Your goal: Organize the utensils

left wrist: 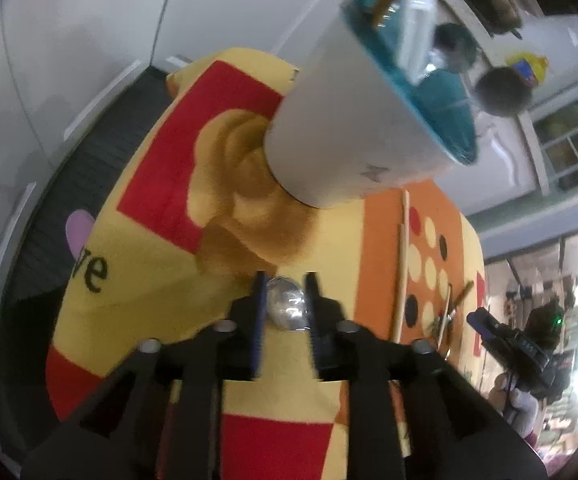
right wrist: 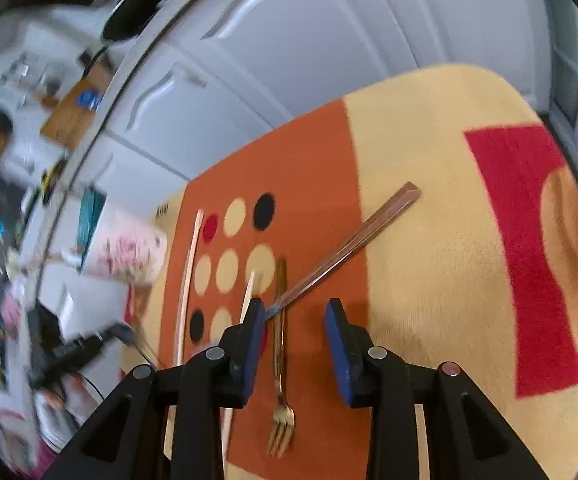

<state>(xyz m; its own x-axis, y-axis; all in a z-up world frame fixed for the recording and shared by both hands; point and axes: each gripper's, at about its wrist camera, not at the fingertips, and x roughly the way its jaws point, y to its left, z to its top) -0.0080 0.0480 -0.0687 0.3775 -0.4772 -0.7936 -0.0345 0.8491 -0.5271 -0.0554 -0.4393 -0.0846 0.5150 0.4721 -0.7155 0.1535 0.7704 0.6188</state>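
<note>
White cabinet doors are backing a yellow, red and orange patterned cloth [right wrist: 429, 280] where a slim, stiff, slippery gold metal fork [right wrist: 281, 360], best pinched mid-handle, is being straddled low in frame by the parted, empty right gripper [right wrist: 295, 344].

both grippers [left wrist: 285, 300] [right wrist: 295, 340] are black plastic with blue pads and round silver screws on the arms
</note>
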